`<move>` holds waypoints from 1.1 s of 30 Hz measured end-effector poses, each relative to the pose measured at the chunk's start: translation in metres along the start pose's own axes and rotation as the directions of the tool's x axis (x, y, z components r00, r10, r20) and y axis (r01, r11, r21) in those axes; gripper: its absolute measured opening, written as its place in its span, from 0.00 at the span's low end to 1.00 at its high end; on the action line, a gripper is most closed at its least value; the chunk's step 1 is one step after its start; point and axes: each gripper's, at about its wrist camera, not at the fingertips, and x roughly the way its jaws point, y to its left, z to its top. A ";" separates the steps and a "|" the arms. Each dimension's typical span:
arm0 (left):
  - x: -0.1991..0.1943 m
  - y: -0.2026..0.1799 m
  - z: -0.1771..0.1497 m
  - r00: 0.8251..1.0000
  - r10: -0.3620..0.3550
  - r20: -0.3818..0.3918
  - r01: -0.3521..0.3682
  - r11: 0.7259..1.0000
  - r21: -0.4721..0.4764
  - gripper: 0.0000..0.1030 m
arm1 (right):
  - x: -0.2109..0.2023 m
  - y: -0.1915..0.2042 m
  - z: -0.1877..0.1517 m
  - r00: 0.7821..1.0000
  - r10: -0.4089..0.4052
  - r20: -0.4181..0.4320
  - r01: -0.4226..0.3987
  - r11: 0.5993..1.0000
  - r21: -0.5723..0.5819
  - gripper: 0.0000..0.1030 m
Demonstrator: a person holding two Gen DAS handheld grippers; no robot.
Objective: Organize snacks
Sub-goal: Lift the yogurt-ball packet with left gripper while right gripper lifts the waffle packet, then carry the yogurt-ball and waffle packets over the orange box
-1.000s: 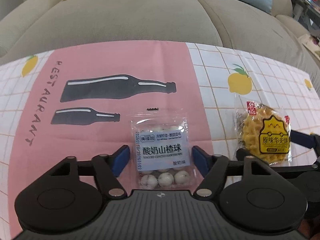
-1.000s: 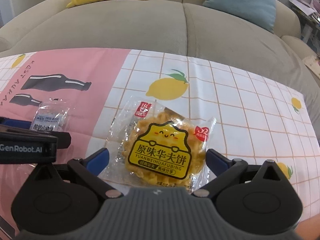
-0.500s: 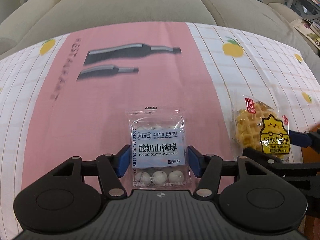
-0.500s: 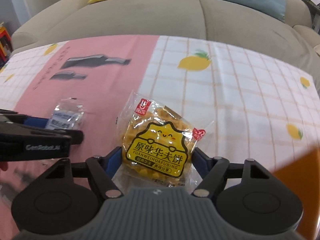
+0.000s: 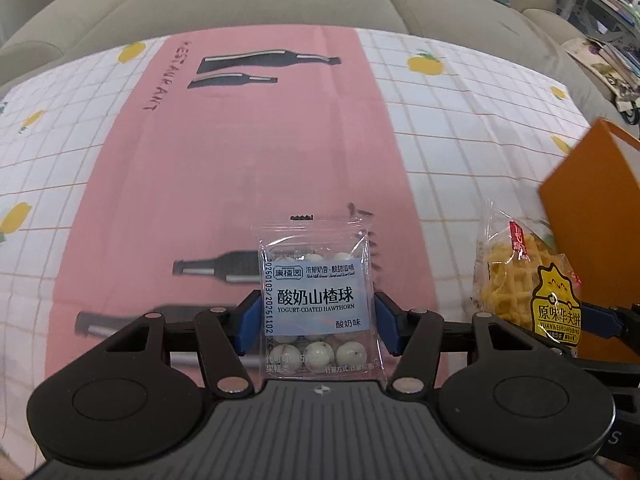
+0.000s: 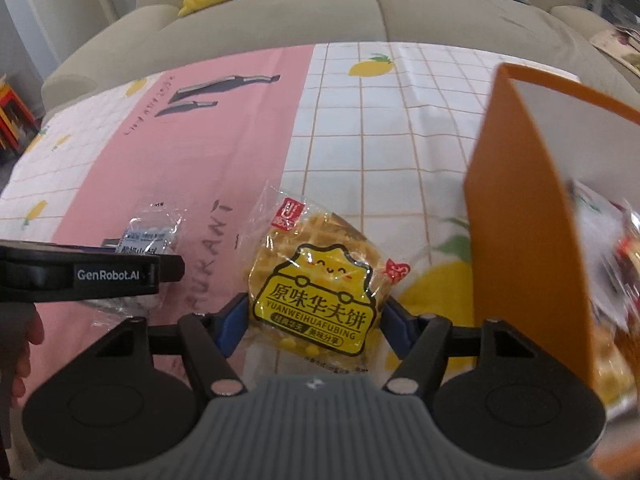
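Left wrist view
Left gripper [image 5: 316, 322]: closed on the hawthorn pack [image 5: 316, 300]; one blue pad presses each side edge, so the flat bag stands upright with the label toward my camera.
Why this hold: I judge the side grip keeps the thin bag from folding, and the white balls sink to the lower part.
Where it is: lifted above the cloth [image 5: 240, 160], not lying on it.
Waffle [image 5: 528, 280]: to my right, carried in my other gripper, just in front of the orange box [image 5: 596, 200].
Sofa [image 5: 260, 4]: behind the surface, well apart from the work.

Right wrist view
Right gripper [image 6: 314, 324]: closed on the waffle [image 6: 316, 292]; the pads hold the wrapper at both sides of the round cake, a little tilted, and the yellow label faces me.
Why this hold: I think the grip on the sides leaves the lower end of the pack free, so it can drop into an opening.
Box [image 6: 520, 208]: open, just beside the waffle on the right; inside it I see blurred wrappers, so I judge it is the place where snacks are collected.
Left gripper [image 6: 92, 274]: at my left, seen from the side, with the hawthorn pack [image 6: 146, 240] in it.
Step in hand: I judge both snacks are on the way to the box, the waffle nearer, the hawthorn pack after.
Risk: the slippery film may slide between the pads.
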 end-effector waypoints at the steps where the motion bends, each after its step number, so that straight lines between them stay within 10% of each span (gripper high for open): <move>1: -0.007 -0.003 -0.002 1.000 -0.001 0.003 0.001 1.000 0.003 0.64 | -0.007 0.000 -0.003 1.000 0.005 0.007 -0.006 1.000 0.004 0.65; 20: -0.137 -0.074 -0.019 0.983 -0.092 0.158 0.071 0.988 0.135 0.64 | -0.145 -0.040 -0.014 0.976 0.079 0.203 -0.098 0.992 0.081 0.64; 33: -0.148 -0.180 0.023 0.947 -0.264 0.181 0.189 0.918 0.348 0.64 | -0.198 -0.129 0.013 0.973 -0.067 0.219 0.059 0.997 0.045 0.64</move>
